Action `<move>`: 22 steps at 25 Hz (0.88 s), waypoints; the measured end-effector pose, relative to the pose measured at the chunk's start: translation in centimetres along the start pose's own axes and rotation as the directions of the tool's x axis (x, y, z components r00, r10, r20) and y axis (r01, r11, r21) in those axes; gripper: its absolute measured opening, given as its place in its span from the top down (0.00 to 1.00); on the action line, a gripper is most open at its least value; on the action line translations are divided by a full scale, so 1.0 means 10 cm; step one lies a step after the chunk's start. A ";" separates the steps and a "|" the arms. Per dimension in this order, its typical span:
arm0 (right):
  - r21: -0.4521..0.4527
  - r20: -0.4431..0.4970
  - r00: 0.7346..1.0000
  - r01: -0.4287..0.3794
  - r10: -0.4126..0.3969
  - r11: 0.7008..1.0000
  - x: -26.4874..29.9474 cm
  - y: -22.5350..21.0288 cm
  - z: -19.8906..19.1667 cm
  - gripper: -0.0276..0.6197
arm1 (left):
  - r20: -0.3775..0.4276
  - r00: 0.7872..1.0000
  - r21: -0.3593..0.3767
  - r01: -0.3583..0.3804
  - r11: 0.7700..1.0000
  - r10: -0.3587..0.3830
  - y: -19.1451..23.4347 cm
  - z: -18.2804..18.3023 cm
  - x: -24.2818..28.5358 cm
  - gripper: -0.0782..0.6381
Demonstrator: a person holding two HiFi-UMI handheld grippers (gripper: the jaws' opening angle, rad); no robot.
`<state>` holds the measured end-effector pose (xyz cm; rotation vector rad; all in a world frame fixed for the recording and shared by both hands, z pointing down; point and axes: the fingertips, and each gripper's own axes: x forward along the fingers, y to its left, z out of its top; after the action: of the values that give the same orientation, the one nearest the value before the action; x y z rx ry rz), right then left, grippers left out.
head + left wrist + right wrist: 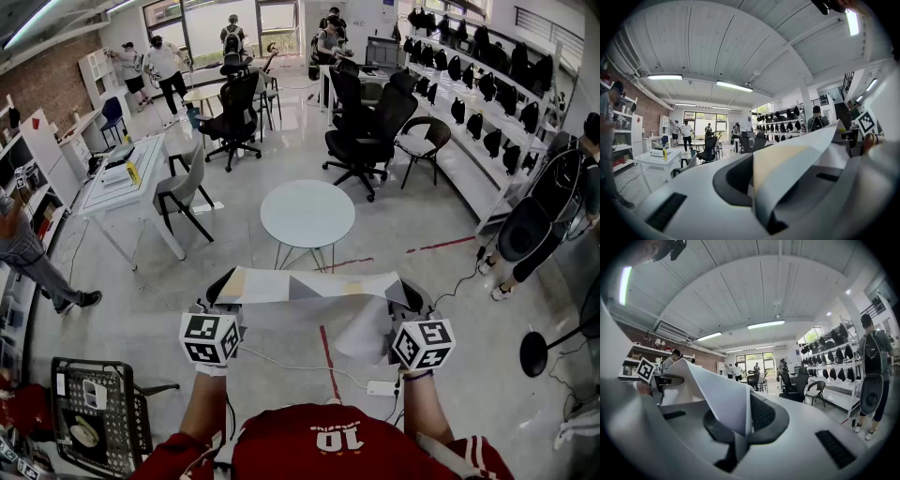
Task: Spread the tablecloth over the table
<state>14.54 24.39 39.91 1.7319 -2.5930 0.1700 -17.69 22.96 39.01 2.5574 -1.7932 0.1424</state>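
A pale grey tablecloth (319,302) with cream patches hangs stretched between my two grippers, held in the air at chest height. My left gripper (228,279) is shut on its left corner and my right gripper (412,298) is shut on its right corner. The round white table (307,214) stands on thin legs just beyond the cloth, with nothing on it. In the left gripper view the tablecloth (797,164) rises folded out of the shut left gripper (761,206) and runs off to the right. The right gripper view has the tablecloth (717,399) pinched in the right gripper (738,441).
Black office chairs (366,131) stand behind the table. A white desk (127,178) with a grey chair is at the left. A wire cart (94,412) stands at my lower left. A power strip (381,387) and cable lie on the floor. People stand at both sides and at the back.
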 end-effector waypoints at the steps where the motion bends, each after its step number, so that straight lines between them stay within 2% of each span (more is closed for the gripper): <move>1: 0.000 0.001 1.000 0.000 0.000 1.000 -0.01 0.00 0.01 0.93 | 0.001 1.000 -0.001 0.000 1.000 0.000 0.00 0.00 -0.01 0.88; 16: -0.010 0.009 1.000 0.031 -0.030 0.999 -0.12 0.07 -0.01 0.93 | 0.014 1.000 -0.020 0.019 1.000 -0.019 -0.01 -0.01 -0.05 0.88; 22: 0.016 0.022 0.999 0.041 -0.041 0.999 -0.14 0.07 0.01 0.93 | 0.015 0.999 -0.015 0.033 0.999 -0.033 -0.01 0.01 -0.04 0.88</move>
<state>14.49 25.94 39.64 1.8006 -2.5764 0.1715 -17.71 23.35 38.89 2.5826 -1.7489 0.1097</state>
